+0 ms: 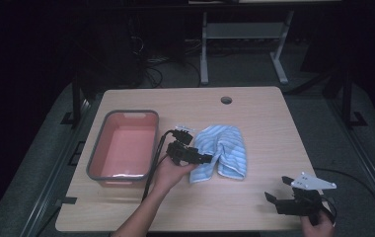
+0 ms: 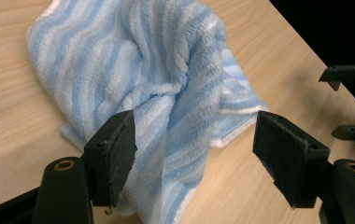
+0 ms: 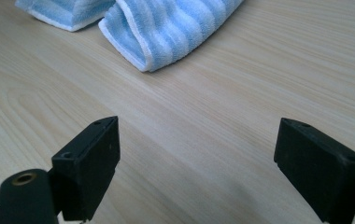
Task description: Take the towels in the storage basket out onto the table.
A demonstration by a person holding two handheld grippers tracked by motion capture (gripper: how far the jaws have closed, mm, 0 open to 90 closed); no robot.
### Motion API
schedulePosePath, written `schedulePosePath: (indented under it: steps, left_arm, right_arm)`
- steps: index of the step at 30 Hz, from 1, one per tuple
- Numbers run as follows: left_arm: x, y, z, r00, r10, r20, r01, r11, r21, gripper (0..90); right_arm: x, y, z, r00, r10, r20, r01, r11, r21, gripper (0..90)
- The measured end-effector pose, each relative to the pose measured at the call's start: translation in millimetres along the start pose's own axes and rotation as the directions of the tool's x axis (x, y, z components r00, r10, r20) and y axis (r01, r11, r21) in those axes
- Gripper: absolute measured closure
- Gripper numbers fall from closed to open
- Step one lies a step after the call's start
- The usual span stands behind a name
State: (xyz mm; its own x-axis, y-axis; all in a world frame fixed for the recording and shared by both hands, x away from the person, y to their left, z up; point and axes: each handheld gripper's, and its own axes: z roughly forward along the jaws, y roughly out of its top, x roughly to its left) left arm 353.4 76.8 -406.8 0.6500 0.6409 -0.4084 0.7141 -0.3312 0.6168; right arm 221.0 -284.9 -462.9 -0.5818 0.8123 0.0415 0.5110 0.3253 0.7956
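Left gripper (image 1: 201, 159) is sitting at the near-left edge of the blue striped towel (image 1: 223, 149), fingers (image 2: 112, 158) spread wide and straddling a raised fold of the cloth, nothing pinched yet. In the left gripper view the towel (image 2: 152, 79) is lying bunched and rumpled on the table (image 2: 7, 116), so no lift is happening. Right gripper (image 1: 280, 190) is hovering well apart at the near-right corner of the table (image 1: 254, 108), fingers (image 3: 89, 163) wide open and empty over bare wood, the towel's folded ends (image 3: 175, 28) lying farther ahead of it. A pink tub with a grey rim (image 1: 126, 114) is standing just left of the left gripper, looking empty, though the dim light is making that hard to confirm. Progress reading: early stage, approach done, grasp not yet made. Remaining, probably: closing the left fingers on the fold, lifting, and either moving the towel into the tub or bringing the right gripper in to help fold or spread it.
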Motion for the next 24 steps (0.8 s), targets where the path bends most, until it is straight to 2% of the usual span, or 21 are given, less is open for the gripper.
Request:
schedulePosePath:
  steps: [4,17,24]
  left_arm:
    - [-3.3,-4.9,-4.0,0.9998,0.02,-0.001,-0.02,0.9998,-0.006,28.4]
    - [-4.9,-27.9,-20.1,0.9995,0.026,0.016,-0.025,0.9991,-0.035,25.9]
    - [-5.1,-39.3,-22.3,0.999,0.033,0.031,-0.032,0.9989,-0.034,25.9]
  right_arm:
    - [-1.0,-0.6,-0.2,1.0,0.008,0.003,-0.008,1.0,0.002,13.7]
    - [-0.7,-1.4,2.0,1.0,-0.001,0.01,0.001,1.0,0.015,13.7]
    - [-0.7,-1.6,2.1,1.0,0.004,0.007,-0.004,1.0,0.013,13.8]
